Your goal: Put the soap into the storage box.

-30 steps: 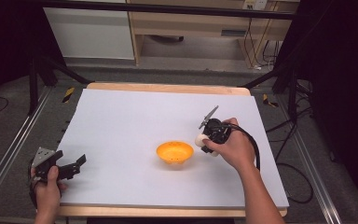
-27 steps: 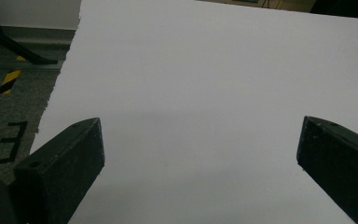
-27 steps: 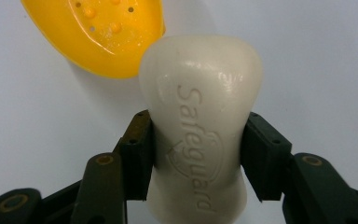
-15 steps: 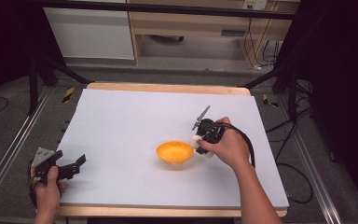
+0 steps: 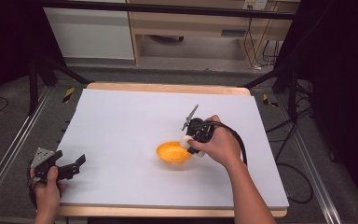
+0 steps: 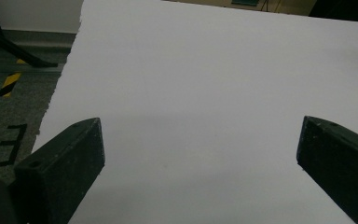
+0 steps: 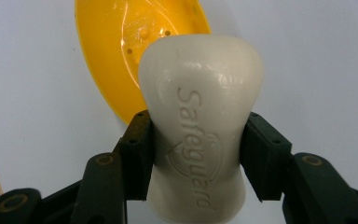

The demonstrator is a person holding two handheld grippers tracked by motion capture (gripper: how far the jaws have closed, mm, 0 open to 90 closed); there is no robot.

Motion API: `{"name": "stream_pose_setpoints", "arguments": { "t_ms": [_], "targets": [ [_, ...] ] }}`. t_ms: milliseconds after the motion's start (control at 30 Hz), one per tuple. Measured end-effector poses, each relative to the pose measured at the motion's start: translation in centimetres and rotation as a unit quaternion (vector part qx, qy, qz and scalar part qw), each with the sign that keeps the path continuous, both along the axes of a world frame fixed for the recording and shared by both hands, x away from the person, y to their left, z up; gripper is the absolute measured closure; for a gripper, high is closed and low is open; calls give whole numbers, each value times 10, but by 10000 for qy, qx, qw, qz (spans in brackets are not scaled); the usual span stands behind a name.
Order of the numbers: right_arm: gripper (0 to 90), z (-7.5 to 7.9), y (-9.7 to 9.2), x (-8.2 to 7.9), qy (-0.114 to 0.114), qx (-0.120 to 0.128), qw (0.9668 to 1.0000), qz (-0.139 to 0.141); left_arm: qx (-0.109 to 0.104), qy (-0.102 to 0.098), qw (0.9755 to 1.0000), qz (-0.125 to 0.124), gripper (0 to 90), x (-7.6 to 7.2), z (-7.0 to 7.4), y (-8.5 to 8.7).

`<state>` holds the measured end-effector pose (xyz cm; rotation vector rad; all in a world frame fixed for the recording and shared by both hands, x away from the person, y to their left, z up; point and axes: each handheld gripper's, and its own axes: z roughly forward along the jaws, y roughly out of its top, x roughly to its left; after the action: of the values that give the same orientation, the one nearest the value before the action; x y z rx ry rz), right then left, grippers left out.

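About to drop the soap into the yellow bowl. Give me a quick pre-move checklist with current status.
1. Grip: right gripper jaws clamp the soap bar on both sides: ok.
2. Bowl upright, no contents visible: ok.
3. Soap over the bowl: only its rim edge; not ok.
4. Soap height above the bowl: cannot tell.
5. Left gripper open, near the table's left front corner, away from the bowl: ok.
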<state>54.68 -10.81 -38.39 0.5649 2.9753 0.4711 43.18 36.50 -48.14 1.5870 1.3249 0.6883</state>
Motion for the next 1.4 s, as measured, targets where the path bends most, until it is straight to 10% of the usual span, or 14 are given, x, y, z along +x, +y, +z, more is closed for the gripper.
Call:
{"name": "stream_pose_setpoints", "arguments": {
  "t_ms": [833,1400],
  "targets": [
    [498,10,46,0,-92,-146,9968,777,-28,18,10000,3,4,1,0,0],
    [496,-6,54,1,-309,-439,9887,1397,-61,10,10000,7,4,0,0,0]
  ]
}}
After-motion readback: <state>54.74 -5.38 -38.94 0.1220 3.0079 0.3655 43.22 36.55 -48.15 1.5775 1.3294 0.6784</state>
